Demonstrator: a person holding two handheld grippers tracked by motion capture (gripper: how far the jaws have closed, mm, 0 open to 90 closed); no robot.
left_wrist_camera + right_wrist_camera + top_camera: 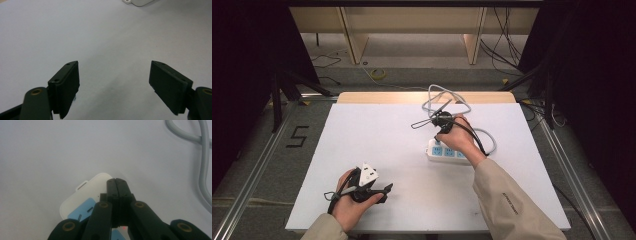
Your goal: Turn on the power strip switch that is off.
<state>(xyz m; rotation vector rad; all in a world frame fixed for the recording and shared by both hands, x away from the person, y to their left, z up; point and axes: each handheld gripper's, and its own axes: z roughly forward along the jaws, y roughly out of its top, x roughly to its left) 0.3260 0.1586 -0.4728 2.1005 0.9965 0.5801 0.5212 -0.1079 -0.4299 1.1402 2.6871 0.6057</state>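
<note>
Closed jaws of the right gripper (117, 181) are pressed over a white power strip (86, 195), nothing held. Rigid and light, it is best gripped across its narrow body; its grey cable (203, 157) is floppy. Left gripper (115, 82) is held open.

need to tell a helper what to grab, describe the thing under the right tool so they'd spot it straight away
On the white table, look right of centre, under the person's right hand. There lies a white power strip with pale blue socket faces, beside a looped grey cable; it is the only boxy, blue-faced thing there.
</note>
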